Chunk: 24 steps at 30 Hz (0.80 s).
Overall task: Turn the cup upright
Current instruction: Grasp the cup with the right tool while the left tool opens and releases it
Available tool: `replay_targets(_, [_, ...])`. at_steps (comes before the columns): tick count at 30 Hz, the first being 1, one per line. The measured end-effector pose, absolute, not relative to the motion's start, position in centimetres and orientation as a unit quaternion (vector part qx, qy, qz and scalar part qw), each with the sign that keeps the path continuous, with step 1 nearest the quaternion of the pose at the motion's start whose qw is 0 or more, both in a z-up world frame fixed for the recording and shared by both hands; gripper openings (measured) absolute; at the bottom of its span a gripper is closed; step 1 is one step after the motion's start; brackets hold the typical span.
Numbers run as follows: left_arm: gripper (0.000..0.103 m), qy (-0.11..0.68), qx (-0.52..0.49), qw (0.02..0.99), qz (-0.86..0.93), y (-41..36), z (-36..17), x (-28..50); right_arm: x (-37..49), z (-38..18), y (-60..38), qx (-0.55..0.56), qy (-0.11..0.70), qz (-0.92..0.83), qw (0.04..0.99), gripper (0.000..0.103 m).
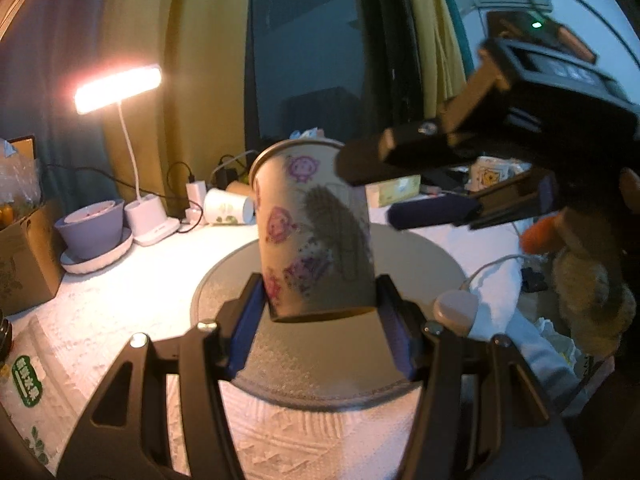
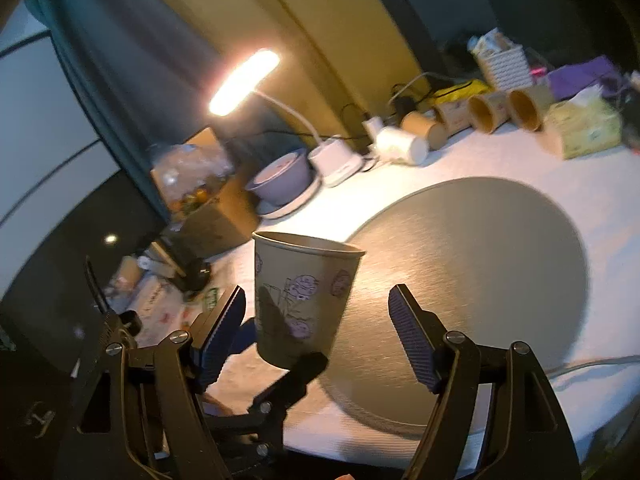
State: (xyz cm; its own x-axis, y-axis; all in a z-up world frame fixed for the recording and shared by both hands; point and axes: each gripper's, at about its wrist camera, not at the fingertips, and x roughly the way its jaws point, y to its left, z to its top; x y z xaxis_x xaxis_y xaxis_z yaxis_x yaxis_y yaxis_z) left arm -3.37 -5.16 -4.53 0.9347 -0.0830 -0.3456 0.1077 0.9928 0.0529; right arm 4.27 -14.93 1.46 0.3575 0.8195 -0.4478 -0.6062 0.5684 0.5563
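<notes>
A paper cup [image 1: 312, 236] with pink and purple cartoon prints stands rim up, slightly tilted, held above the round grey mat [image 1: 320, 360]. My left gripper [image 1: 320, 300] is shut on the cup near its base. The cup also shows in the right wrist view [image 2: 300, 296], rim up, with the left gripper's fingers [image 2: 304, 364] at its base. My right gripper [image 2: 316, 332] is open and empty, its blue pads either side of the cup without touching. In the left wrist view the right gripper [image 1: 384, 192] hovers to the cup's upper right.
A lit desk lamp [image 1: 118, 88] stands at the back left beside a purple bowl on a saucer [image 1: 90, 228] and a cardboard box [image 1: 24, 256]. Paper cups lie on their sides [image 2: 492, 114] along the back. A tissue box [image 2: 584, 128] sits at right.
</notes>
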Motion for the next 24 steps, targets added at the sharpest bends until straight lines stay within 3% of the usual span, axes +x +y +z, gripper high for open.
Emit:
replay_targets(13, [0.057,0.136,0.043,0.986,-0.087,-5.5,-4.5,-5.0,5.4,1.4,-14.0,0.169,0.365,0.458,0.793,0.078])
replay_targets(24, [0.058,0.149,0.032,0.984,-0.096,-5.3,-4.4,-4.6,5.9,1.8,-13.5,0.16,0.365,0.461,0.793,0.075])
